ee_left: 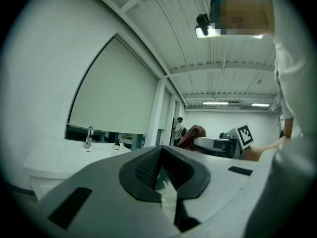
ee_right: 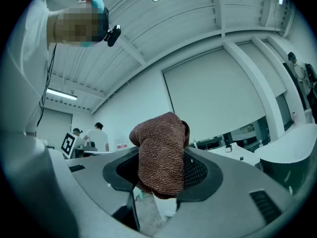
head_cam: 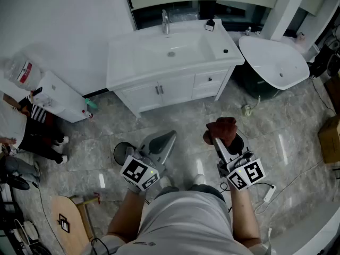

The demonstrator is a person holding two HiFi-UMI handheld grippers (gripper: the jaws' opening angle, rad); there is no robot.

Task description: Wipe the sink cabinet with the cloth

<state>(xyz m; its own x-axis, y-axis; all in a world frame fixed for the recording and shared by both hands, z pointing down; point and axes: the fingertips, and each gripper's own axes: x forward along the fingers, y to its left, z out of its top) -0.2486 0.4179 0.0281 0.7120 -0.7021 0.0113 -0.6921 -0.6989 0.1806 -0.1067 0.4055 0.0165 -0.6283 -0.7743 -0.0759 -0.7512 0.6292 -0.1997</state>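
Right gripper (head_cam: 222, 140) clenching brown cloth (head_cam: 222, 127), lower centre-right of head view. Left gripper (head_cam: 170, 136) pressing jaws together, holding nothing. White sink cabinet (head_cam: 159, 92) standing upper centre, well apart from both. Cloth not touching cabinet; wiping seemingly not begun, whole approach and wipe remaining

No writing here is clear enough to read.

Brown cloth (ee_right: 161, 148) of rough, looped terry, matt. The right claw (ee_right: 159, 165) is smooth matt grey plastic (its pads (ee_right: 198, 171) black, ribbed). Glossy white sink cabinet (head_cam: 159, 92), shiny metal faucet (head_cam: 165, 21), polished grey marbled floor (head_cam: 186, 116).
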